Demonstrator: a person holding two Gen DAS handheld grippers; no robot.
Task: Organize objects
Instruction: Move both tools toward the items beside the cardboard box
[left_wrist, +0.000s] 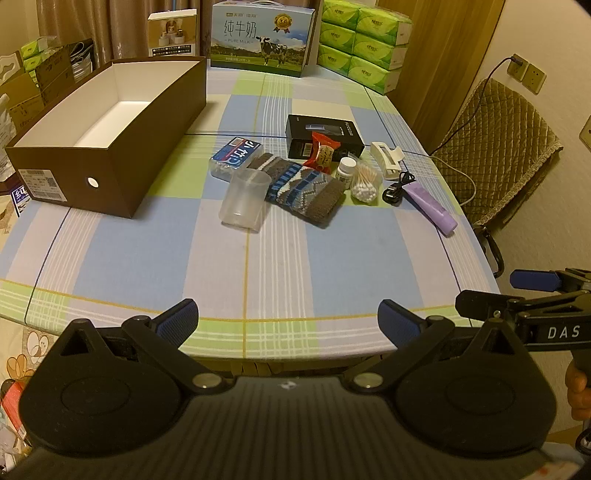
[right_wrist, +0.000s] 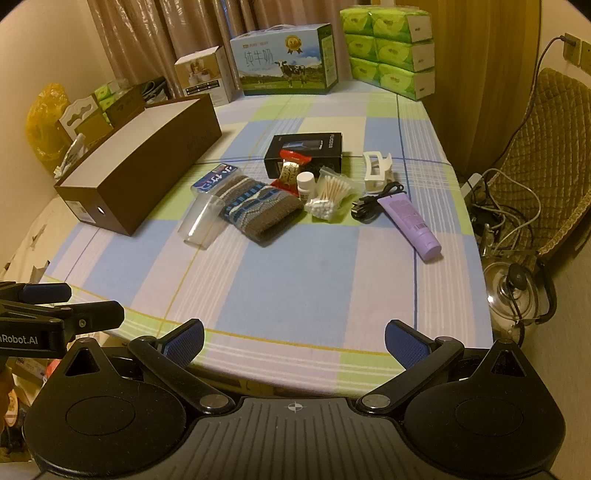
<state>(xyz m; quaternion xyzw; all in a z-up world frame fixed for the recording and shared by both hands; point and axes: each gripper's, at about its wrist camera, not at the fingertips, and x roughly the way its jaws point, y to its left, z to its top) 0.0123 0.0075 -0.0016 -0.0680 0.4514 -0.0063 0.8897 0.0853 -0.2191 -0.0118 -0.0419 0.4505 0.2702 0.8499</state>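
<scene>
Over the worktop's (left_wrist: 295, 266) near edge, my left gripper (left_wrist: 288, 321) and right gripper (right_wrist: 294, 341) hover, fingers spread wide, empty; brown box (left_wrist: 110, 184) far left.

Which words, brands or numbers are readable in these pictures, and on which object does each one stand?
"纯牛奶" and "PURE MILK": milk carton.
"3.6": gold badge on that carton.
"DAS": body of the right gripper, seen from the left wrist view.
"Robot.AI", cut off at the edge: body of the left gripper, seen from the right wrist view.
Too small or blurred: brown box's sticker, black box, red snack packet, blue packet, purple tube.
</scene>
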